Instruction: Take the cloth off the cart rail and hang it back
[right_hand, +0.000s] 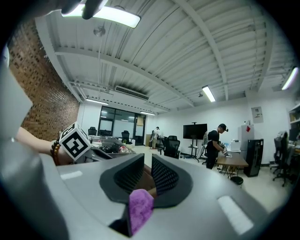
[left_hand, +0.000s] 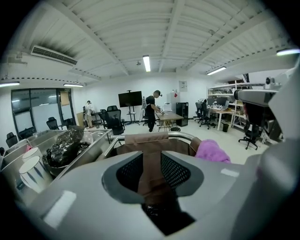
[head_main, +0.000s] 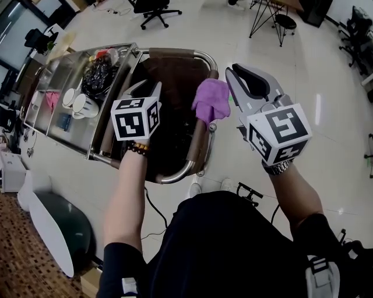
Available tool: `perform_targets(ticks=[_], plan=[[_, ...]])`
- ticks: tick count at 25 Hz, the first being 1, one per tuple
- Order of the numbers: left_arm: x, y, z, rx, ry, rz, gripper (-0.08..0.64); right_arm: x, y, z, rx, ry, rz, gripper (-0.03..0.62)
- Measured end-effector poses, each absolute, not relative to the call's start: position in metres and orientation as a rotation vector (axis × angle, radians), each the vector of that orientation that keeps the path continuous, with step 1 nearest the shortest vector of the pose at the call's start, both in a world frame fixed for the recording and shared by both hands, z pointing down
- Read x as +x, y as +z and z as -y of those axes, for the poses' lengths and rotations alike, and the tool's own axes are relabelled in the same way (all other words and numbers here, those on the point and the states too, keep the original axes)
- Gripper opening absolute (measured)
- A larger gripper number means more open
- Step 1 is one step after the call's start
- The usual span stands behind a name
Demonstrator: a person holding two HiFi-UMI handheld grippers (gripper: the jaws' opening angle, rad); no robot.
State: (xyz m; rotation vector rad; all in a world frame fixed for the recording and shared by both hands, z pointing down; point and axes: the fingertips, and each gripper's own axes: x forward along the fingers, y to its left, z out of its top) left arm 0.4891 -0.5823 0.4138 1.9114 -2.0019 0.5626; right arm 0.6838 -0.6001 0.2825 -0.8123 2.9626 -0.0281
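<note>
A purple cloth [head_main: 210,100] lies bunched over the right side of the cart rail [head_main: 197,150]. Just right of it my right gripper [head_main: 233,73] points away from me. In the right gripper view, a fold of the purple cloth [right_hand: 139,209] sits pinched low between the narrow jaws of the right gripper [right_hand: 146,164]. My left gripper [head_main: 152,88] hangs over the brown bag [head_main: 169,122] inside the rail, left of the cloth. The left gripper [left_hand: 151,161] stands open with nothing between its jaws, and the cloth [left_hand: 212,151] shows to its right.
The steel cart top [head_main: 70,125] at left holds white cups [head_main: 81,105] and a tub with a black bag [head_main: 99,75]. Office chairs [head_main: 152,11] stand on the floor beyond. In the left gripper view a person [left_hand: 151,108] stands at a table far off.
</note>
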Motion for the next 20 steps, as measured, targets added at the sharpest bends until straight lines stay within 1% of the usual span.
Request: perform_targets(ticks=[7,10,20], plan=[[0.515,0.399,0.572,1.953,0.500,2.025,0.100,0.692,0.279,0.593,-0.759,-0.012,-2.971,0.049],[0.528,0.390,0.566,1.963,0.471,2.045,0.072,0.698,0.279,0.589,-0.724,-0.002,-2.977,0.049],[0.562,0.361,0.532,1.955,0.410,2.167,0.012,0.712,0.281,0.568,-0.585,0.016,-2.997,0.049]])
